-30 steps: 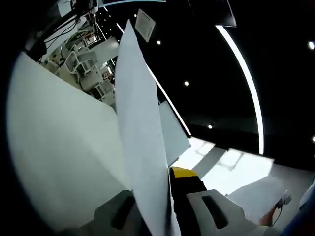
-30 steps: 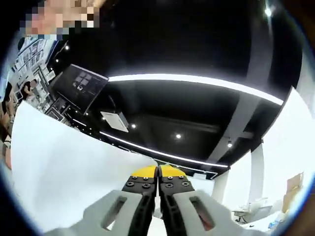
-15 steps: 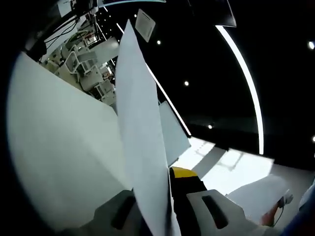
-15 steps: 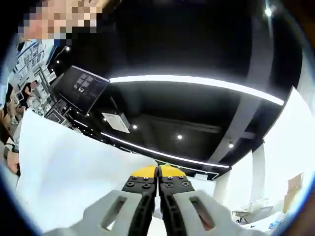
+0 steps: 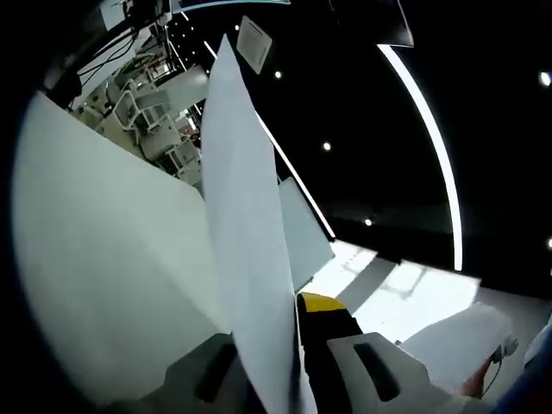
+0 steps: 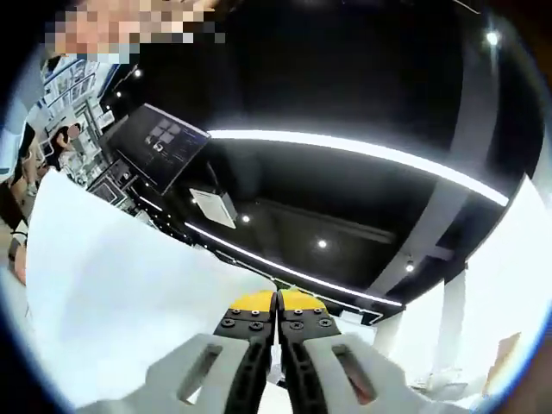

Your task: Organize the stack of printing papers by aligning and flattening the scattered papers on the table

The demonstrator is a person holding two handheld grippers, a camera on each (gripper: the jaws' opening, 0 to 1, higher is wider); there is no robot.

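Observation:
Both views point up toward a dark ceiling. White printing papers (image 5: pixel 246 233) rise edge-on from between the jaws of my left gripper (image 5: pixel 297 332), which is shut on them. A wider sheet (image 5: pixel 103 259) fans out to the left of them. Another white sheet (image 5: pixel 461 341) shows at the lower right, near a person's hand (image 5: pixel 474 379). In the right gripper view my right gripper (image 6: pixel 277 302) has its yellow-tipped jaws pressed together. A white sheet (image 6: pixel 121 302) spreads left from the tips, its edge meeting them.
Long light strips (image 5: pixel 427 129) cross the black ceiling. A dark hanging screen (image 6: pixel 159 142) and a ceiling vent (image 6: pixel 214 205) are overhead. Shelves with equipment (image 5: pixel 142 112) stand far left. A white wall (image 6: pixel 517 276) rises at the right.
The right gripper view has tilted a little, so the ceiling strip and screen sit lower and further right. The sheet at the left view's lower right has risen slightly. Both grips are unchanged.

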